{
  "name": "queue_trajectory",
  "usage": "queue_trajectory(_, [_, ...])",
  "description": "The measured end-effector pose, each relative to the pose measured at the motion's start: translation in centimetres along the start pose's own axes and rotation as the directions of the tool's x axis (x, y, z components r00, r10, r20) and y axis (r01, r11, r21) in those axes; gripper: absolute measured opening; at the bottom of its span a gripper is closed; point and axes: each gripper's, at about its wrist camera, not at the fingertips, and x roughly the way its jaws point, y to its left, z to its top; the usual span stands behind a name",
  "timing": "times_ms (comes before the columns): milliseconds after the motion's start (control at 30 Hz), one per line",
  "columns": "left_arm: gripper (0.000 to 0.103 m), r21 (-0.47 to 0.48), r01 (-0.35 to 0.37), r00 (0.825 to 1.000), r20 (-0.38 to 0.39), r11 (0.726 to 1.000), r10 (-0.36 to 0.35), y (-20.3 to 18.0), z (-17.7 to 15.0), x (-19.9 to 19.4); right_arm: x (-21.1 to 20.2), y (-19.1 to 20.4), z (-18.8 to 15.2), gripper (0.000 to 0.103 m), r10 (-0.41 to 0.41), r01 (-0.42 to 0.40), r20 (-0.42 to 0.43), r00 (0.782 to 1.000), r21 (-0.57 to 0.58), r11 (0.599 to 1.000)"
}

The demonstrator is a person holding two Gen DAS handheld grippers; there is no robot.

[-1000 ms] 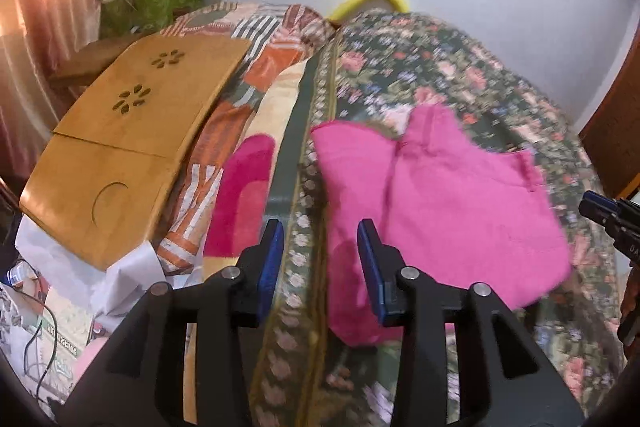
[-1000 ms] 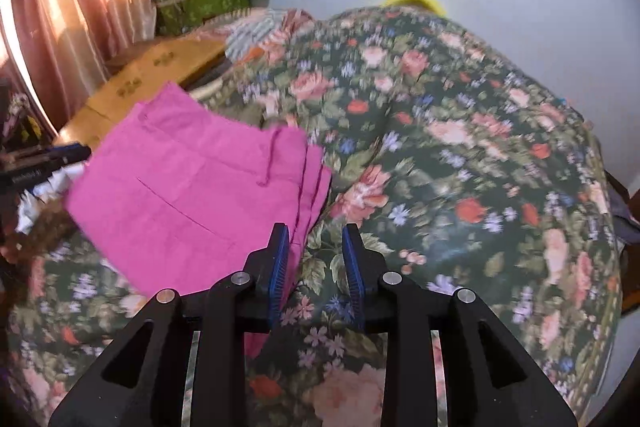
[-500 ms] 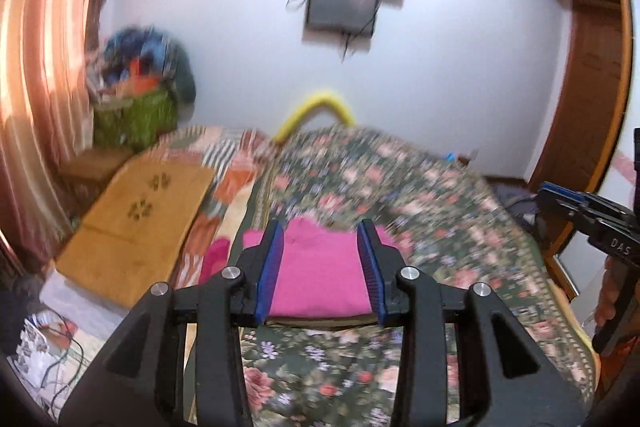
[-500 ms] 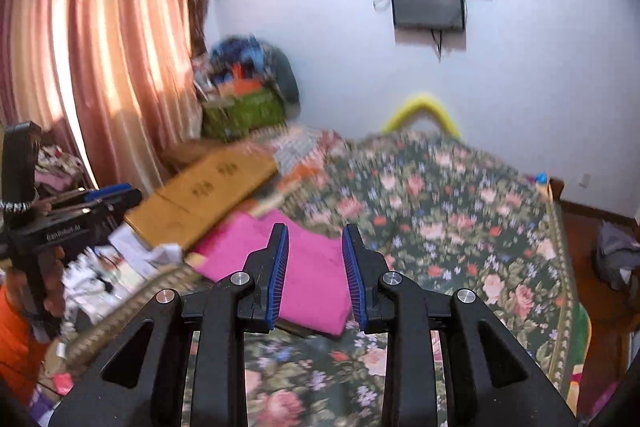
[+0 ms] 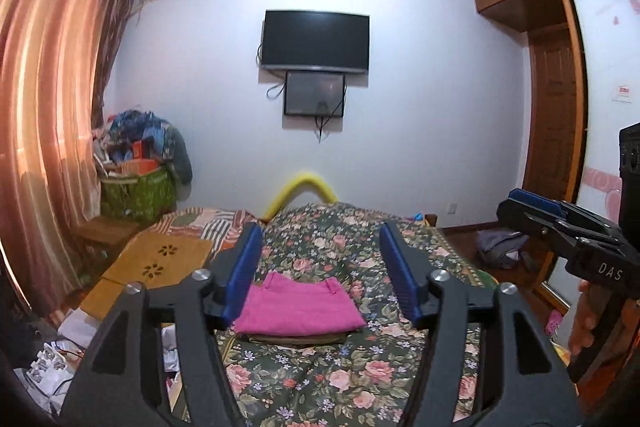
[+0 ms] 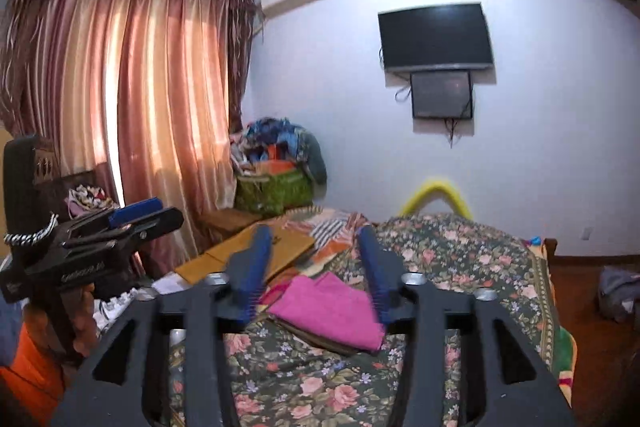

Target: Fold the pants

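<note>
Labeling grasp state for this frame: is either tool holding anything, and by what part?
Nothing held. Left tool and right tool are both open and up off the bed; the folded pink pants lie untouched on the floral bedspread.

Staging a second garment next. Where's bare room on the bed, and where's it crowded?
Free: floral bedspread right of and beyond the folded pink pants, and the near strip in front of them. Crowded: left side, with the wooden lap desk, striped blanket and floor clutter.

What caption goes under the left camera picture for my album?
Open left gripper held back from folded pink pants on the flowery bed.
</note>
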Motion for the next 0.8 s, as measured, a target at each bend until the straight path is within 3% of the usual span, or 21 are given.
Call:
queue_trajectory(100, [0.08, 0.0, 0.005, 1.0, 0.012, 1.0, -0.005, -0.2, -0.1, -1.4, -1.2, 0.4, -0.2, 0.059, -0.005, 0.005, 0.033, 0.999, 0.013, 1.0])
queue_trajectory(300, [0.096, 0.003, -0.012, 0.999, 0.032, 1.0, 0.012, -0.3, -0.7, -3.0, -2.3, 1.0, -0.6, 0.083, -0.019, 0.018, 0.056, 0.998, 0.031, 0.999])
queue_trajectory(400, [0.1, -0.002, -0.016, 0.999, 0.033, 1.0, 0.017, -0.2, -1.0, -3.5, -2.7, 1.5, -0.9, 0.088, -0.04, 0.038, 0.06, 0.997, 0.027, 0.999])
queue_trajectory(467, [0.102, -0.004, -0.025, 0.999, 0.036, 1.0, 0.025, 0.0, -1.3, -3.8, -2.7, 1.7, -1.0, 0.099, -0.056, 0.054, 0.06, 0.997, 0.026, 0.998])
queue_trajectory(800, [0.103, -0.03, -0.025, 0.999, 0.02, 0.999, 0.026, 0.2, -2.1, -3.7, -3.4, 2.4, -1.3, 0.102, -0.088, 0.087, 0.067, 0.994, 0.02, 0.996])
